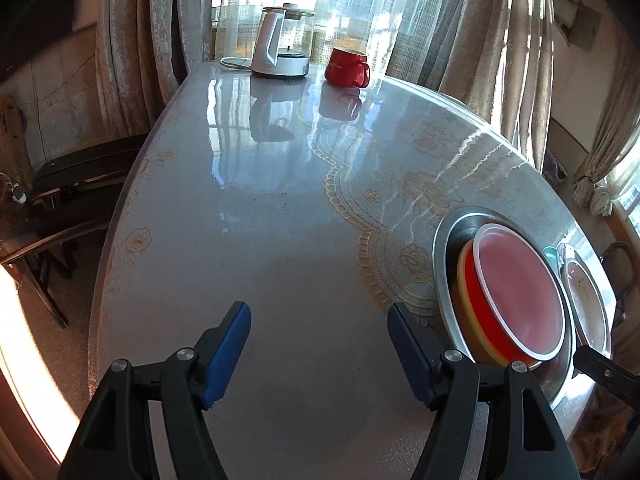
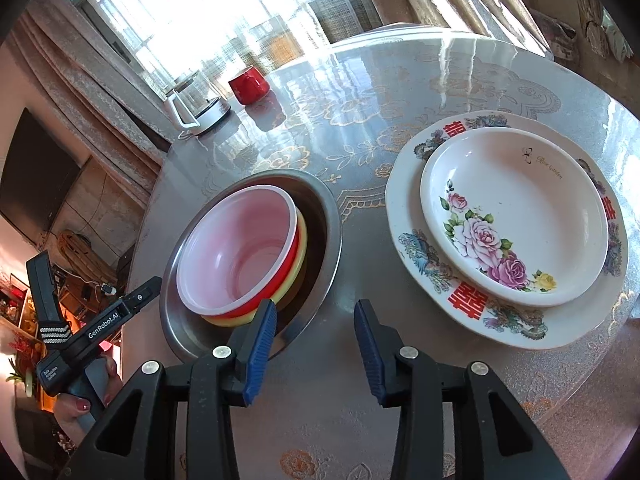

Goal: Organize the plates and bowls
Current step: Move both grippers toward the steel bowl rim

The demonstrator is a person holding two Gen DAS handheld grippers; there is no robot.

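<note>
- Right tool (image 2: 315, 346): jaws partly apart, nothing between the blue pads; it hangs low in the right wrist frame, over bare counter (image 2: 360, 92) between the two stacks.
- Left tool (image 1: 319, 354): jaws wider apart, also empty; bottom centre of the left wrist frame, over bare counter, with the steel basin at lower right.
- Bowls: a red bowl (image 2: 240, 256) with a pale pink inside sits nested in a yellow bowl (image 2: 298, 264), both inside a steel basin (image 2: 324, 208), left of centre in the right wrist frame. The pair leans toward the basin's near-left wall, not centred.
- Plates: a rose-patterned plate (image 2: 516, 216) rests on a larger plate (image 2: 404, 216) with red characters, at the right of the same frame, well apart from the basin.
- Bystanders at the far edge: a red mug (image 2: 249, 85) and a glass kettle (image 2: 198, 102), clear of the work.
- Judgement: both stacks look sorted by kind; the step in hand appears to be letting go and clearing, or a last straightening.
- To do it well: withdraw each tool upward and back, so a finger does not catch the basin's rim.
- If the bowls need centring, grip the red rim squarely and lift slightly; dragging would likely tip the nest.
- Risk: the glossy counter looks slick, so a nudge could slide the basin.
</note>
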